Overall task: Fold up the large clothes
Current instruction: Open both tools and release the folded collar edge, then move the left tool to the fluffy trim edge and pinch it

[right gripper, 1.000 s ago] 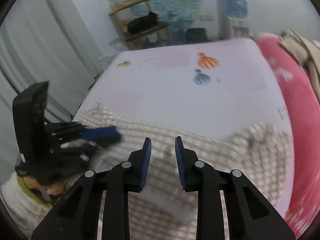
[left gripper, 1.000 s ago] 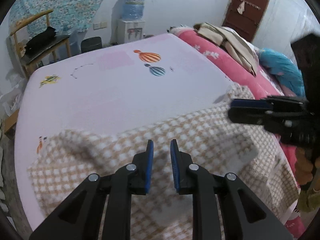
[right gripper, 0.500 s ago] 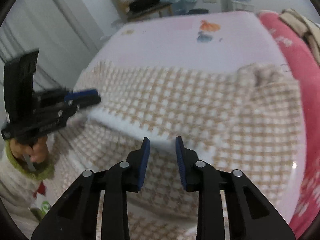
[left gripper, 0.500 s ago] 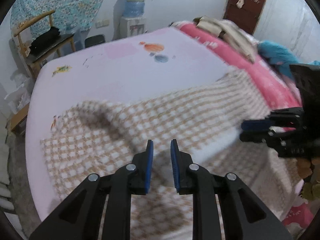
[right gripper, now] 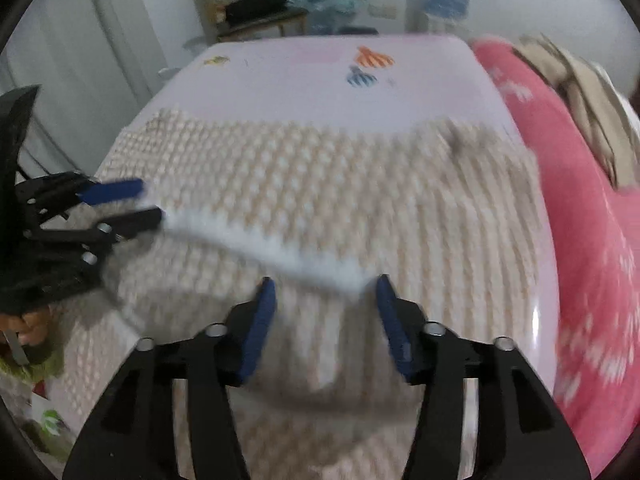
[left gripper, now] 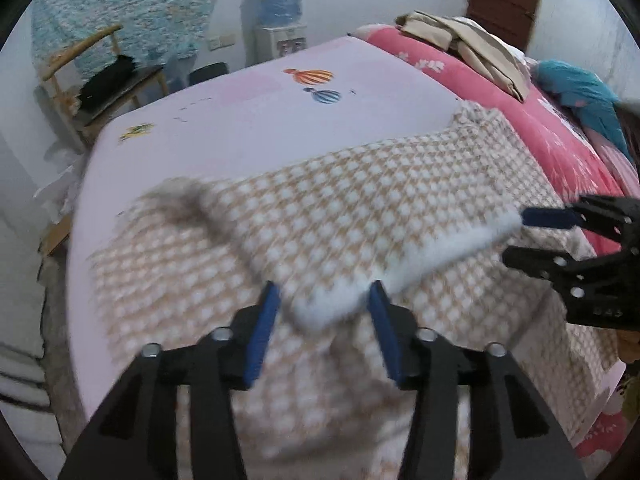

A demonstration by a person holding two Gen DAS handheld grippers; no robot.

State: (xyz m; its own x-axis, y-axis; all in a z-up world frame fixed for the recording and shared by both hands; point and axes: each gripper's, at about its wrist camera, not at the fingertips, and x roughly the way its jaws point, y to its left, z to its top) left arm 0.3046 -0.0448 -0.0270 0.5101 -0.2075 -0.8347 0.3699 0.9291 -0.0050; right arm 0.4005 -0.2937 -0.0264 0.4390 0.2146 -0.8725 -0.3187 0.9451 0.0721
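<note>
Both tongs are spread wide right now, gripping nothing. The left tongs (left gripper: 324, 300) sit just short of the white hem of the checked tan-and-white garment (left gripper: 360, 208), and the right tongs (right gripper: 326, 294) are at the other end of that same hem. The garment is folded over itself across the near half of the bed (left gripper: 240, 120), reaching its near edge. Pink blanket (right gripper: 580, 200) runs along the bed's right edge.

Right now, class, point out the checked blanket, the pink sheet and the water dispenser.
checked blanket (left gripper: 360, 216), left wrist view, folded top layer.
pink sheet (left gripper: 248, 120), left wrist view, bare middle.
water dispenser (left gripper: 280, 0), left wrist view, blue bottle.
</note>
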